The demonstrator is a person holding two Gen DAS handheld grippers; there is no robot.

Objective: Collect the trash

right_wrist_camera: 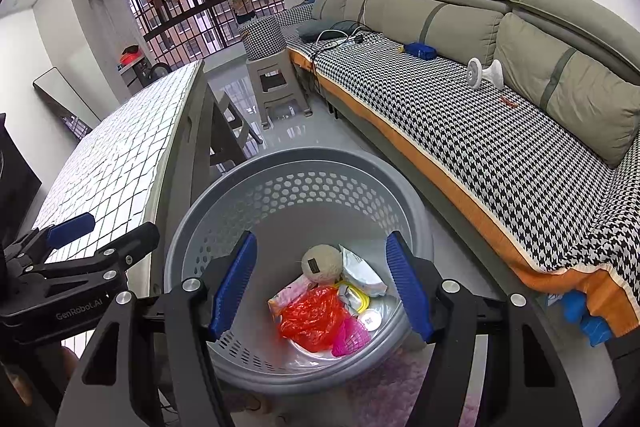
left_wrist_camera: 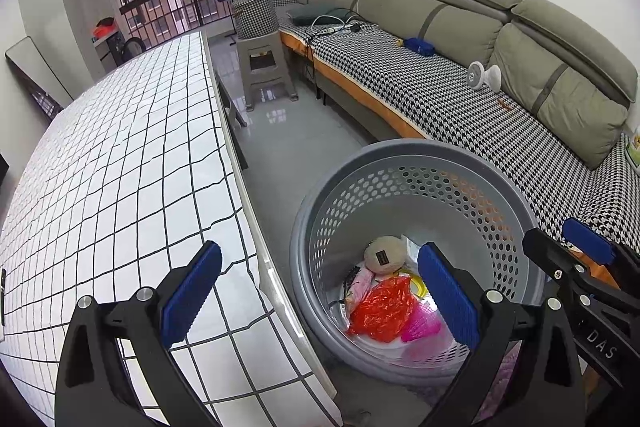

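Observation:
A grey perforated basket stands on the floor between the table and the sofa. It holds trash: a red crumpled plastic bag, a pink net, a beige ball, a white wrapper. My left gripper is open and empty, straddling the table edge and the basket rim. My right gripper is open and empty above the basket. The right gripper shows in the left wrist view, the left in the right wrist view.
A table with a white grid cloth lies to the left. A houndstooth-covered sofa runs along the right, with a small white fan and cables on it. A grey stool stands further back.

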